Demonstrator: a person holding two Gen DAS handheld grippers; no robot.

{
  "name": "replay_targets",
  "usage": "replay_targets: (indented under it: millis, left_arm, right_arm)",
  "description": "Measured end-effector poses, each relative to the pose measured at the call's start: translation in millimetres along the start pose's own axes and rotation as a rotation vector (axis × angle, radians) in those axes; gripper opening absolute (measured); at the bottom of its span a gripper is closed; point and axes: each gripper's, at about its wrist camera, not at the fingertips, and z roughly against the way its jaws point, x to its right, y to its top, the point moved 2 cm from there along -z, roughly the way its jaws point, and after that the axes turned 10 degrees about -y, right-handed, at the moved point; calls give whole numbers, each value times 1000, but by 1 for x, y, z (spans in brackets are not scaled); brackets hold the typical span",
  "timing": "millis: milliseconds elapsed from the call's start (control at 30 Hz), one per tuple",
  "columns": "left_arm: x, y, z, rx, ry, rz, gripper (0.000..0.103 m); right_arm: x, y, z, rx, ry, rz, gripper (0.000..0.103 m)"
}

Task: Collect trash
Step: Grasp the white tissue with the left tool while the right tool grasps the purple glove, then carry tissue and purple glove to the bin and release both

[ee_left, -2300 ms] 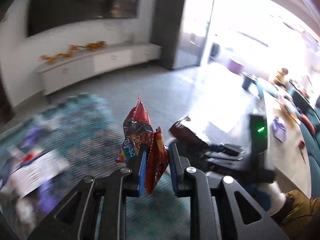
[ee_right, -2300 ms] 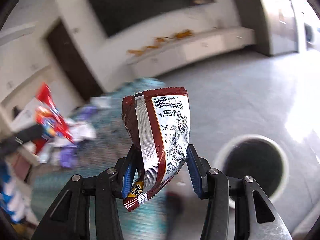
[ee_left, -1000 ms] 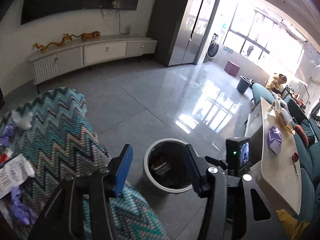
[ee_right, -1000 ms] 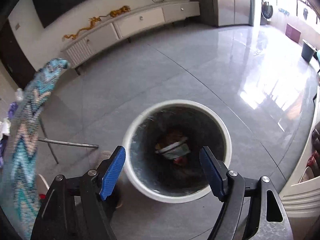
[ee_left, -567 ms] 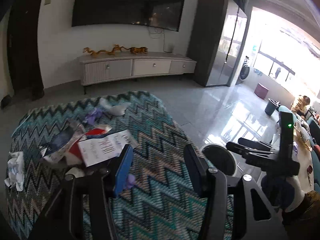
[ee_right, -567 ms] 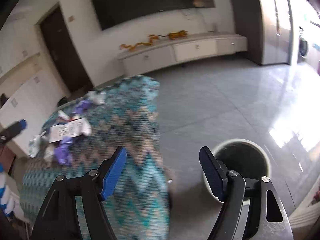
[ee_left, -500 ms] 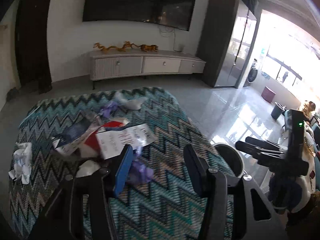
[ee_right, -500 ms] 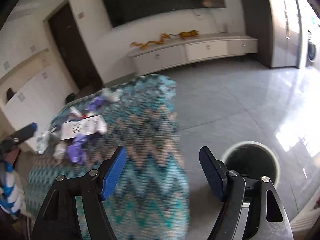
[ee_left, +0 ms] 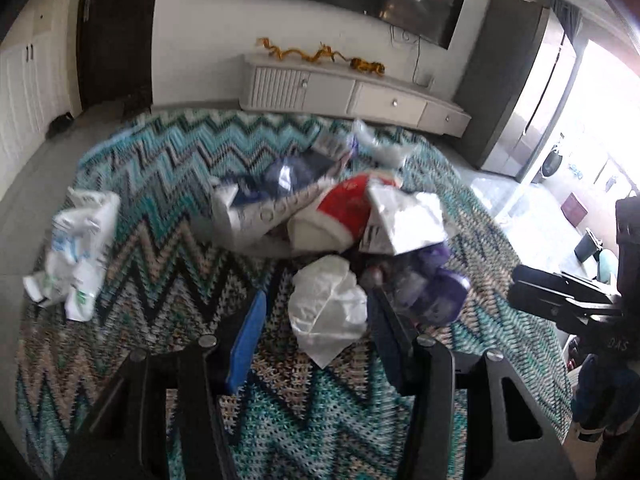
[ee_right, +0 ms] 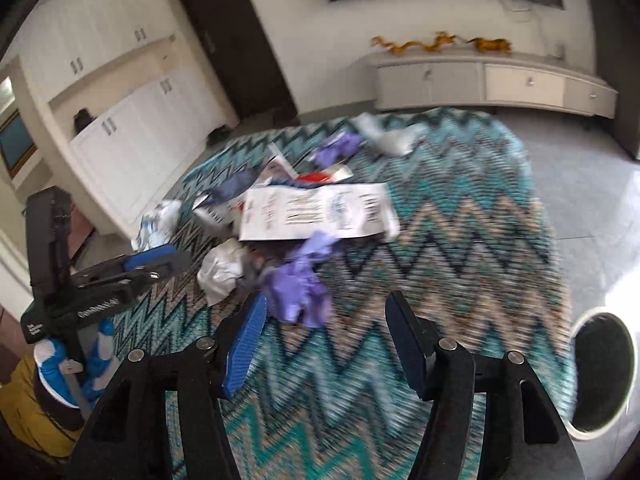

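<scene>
Trash lies in a heap on a table with a zigzag teal cloth [ee_left: 168,168]. My left gripper [ee_left: 316,316] is open, and a crumpled white tissue [ee_left: 326,308] lies on the cloth between its fingers. My right gripper [ee_right: 324,320] is open and empty, with a purple glove [ee_right: 298,284] just ahead of its left finger. Behind are a printed white paper [ee_right: 320,212], a red wrapper [ee_left: 348,204] and a dark blue bag [ee_left: 292,172]. The white trash bin [ee_right: 600,364] stands on the floor at the right of the right wrist view.
A crumpled white and green wrapper [ee_left: 76,248] lies at the table's left side. More tissue [ee_right: 394,136] lies at the far edge. A low white TV cabinet [ee_left: 352,96] runs along the back wall. White cupboards [ee_right: 132,132] stand to the left.
Both grippers dropped their snack wrappers into the bin, opened, and swung back over the table. They have come down close to the trash heap.
</scene>
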Motion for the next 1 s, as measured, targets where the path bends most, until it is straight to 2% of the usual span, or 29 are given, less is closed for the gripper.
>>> replay_targets:
  millis: [233,300,400,433,467,567,733,1000]
  left_arm:
    - [-7,-7,-30,-57,-24,22,51]
    - [-8,-8,-35,-65,-25,21,50]
    - [-3,-11,-35,-70,-30,1,38]
    - [-2,-13,-36,-72,-30,-2,33]
    - [-1,-14,-35,-72,-32,-5,24]
    - [4,-16,-32,-70,-41,-6,12]
    - [18,-21,-8,-28,-17,-35,10]
    - [54,-31,52,86,35,-110,10]
  right_arm:
    - [-25,6,-46,-57,46,17,59]
    - [-25,7,-55,-70,56,5,52]
    - [-22,7,-65,-86,85,-21,37]
    - [-20,5,-65,-85,100,-28,36]
    - [-19,4,-64,-83,105,-29,32]
    - [-19,2,-59,-75,112,-21,29]
    - [-16,-11,-35,-60,119,-7,26]
    - [-15,-32,22,10,124,-4,26]
